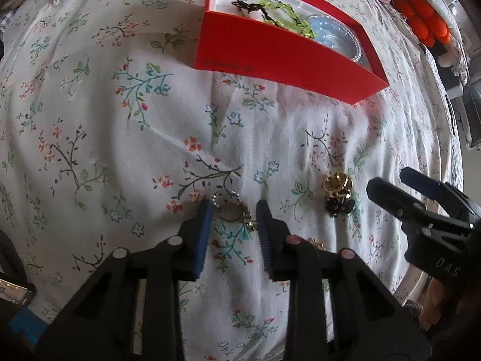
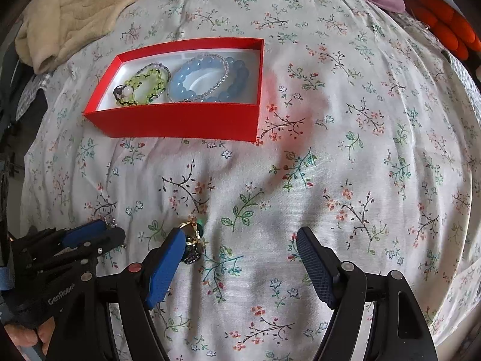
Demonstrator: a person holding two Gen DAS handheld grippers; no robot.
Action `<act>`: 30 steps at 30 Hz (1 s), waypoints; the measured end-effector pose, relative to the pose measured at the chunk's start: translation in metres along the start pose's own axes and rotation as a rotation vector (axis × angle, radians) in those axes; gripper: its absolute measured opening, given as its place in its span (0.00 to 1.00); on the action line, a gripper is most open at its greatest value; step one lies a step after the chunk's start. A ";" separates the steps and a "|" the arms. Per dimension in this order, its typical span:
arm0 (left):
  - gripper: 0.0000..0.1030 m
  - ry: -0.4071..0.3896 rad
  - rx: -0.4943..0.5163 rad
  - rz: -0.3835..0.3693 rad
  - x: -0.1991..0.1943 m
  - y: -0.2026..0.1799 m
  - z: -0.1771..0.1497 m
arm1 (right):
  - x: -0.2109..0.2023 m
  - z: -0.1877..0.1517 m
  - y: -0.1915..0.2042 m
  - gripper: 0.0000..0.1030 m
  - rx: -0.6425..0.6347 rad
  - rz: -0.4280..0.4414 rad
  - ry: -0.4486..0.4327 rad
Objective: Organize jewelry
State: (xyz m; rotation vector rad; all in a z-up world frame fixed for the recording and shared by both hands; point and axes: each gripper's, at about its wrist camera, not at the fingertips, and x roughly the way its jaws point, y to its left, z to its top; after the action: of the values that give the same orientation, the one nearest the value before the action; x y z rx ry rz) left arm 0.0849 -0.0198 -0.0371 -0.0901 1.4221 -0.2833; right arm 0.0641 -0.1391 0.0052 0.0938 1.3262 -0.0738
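Left claw (image 1: 231, 210) astride round pendant (image 1: 230, 211)

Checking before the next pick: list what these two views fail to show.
- Left wrist view: the red box hides much of its contents behind its near wall.
- Left wrist view: whether the left gripper touches the pearl-edged pendant is unclear.
- Left wrist view: a gold piece is mostly hidden behind a finger.
- Right wrist view: the gold-and-black jewelry is partly covered by the right gripper finger.
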 end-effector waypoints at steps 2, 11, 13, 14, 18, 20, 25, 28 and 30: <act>0.22 -0.004 -0.002 0.003 0.001 0.000 0.001 | 0.001 0.000 0.000 0.75 0.000 0.001 0.002; 0.21 -0.011 0.000 -0.037 -0.009 0.007 -0.001 | 0.003 0.001 0.001 0.75 -0.001 0.018 0.009; 0.21 -0.018 0.006 -0.046 -0.013 0.007 -0.002 | 0.005 0.001 0.003 0.75 0.001 0.035 0.018; 0.21 -0.021 0.008 -0.051 -0.016 0.007 -0.003 | 0.006 0.001 0.004 0.75 0.001 0.044 0.022; 0.21 -0.033 0.010 -0.052 -0.021 0.012 -0.004 | 0.010 0.000 0.009 0.75 0.003 0.092 0.048; 0.21 -0.038 0.010 -0.047 -0.023 0.014 -0.003 | 0.014 -0.001 0.013 0.75 0.010 0.122 0.065; 0.21 -0.039 0.008 -0.050 -0.025 0.017 -0.004 | 0.027 -0.005 0.026 0.72 0.000 0.142 0.114; 0.21 -0.040 0.008 -0.049 -0.025 0.016 -0.004 | 0.036 -0.004 0.033 0.59 -0.010 0.140 0.131; 0.21 -0.041 0.010 -0.048 -0.027 0.018 -0.004 | 0.040 -0.003 0.037 0.53 -0.015 0.142 0.140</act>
State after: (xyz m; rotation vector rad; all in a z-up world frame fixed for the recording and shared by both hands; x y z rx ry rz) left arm 0.0798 0.0046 -0.0163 -0.1212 1.3791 -0.3260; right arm 0.0750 -0.1021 -0.0331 0.1830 1.4554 0.0641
